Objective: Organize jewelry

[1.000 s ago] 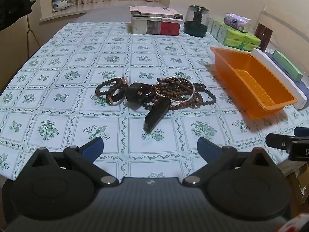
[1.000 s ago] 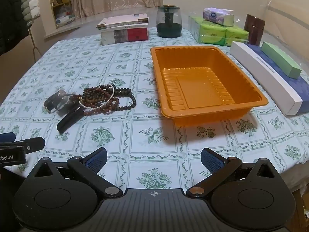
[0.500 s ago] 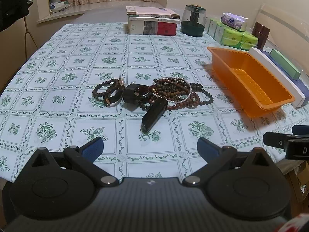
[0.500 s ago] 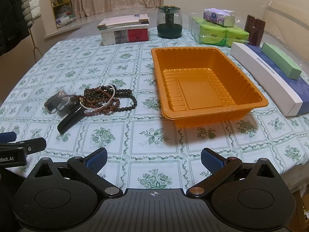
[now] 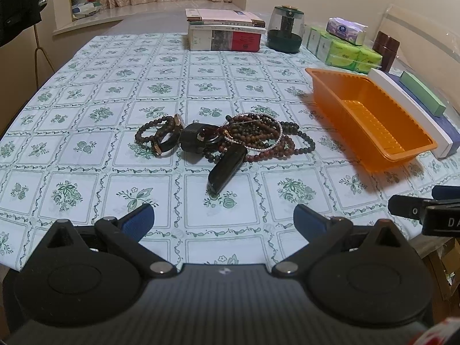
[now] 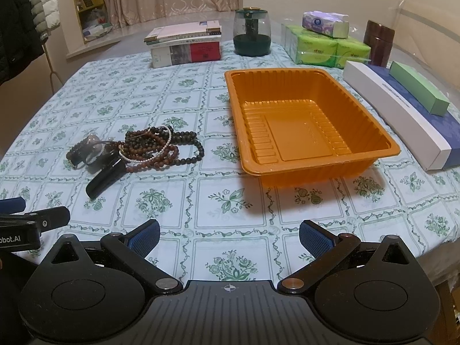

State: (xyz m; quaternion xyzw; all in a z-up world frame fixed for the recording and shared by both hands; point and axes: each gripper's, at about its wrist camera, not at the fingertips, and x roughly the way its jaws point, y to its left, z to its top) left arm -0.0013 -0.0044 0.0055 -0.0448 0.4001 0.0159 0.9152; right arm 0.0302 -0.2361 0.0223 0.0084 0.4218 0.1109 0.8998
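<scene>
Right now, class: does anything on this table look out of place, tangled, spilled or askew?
Yes. The bead bracelets, a black bangle and dark oblong pieces lie in one tangled heap on the tablecloth, strands overlapping. The orange tray beside them holds nothing. Nothing looks spilled or broken.

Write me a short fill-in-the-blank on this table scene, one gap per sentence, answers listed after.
1. The orange tray holds ____ at this moment.
2. The bead bracelets lie in a pile on the ____ , outside the tray.
3. The left gripper and the right gripper both have their fingers ____ .
4. The stack of books stands beside a dark green ____.

Missing words: nothing; tablecloth; open; jar
</scene>
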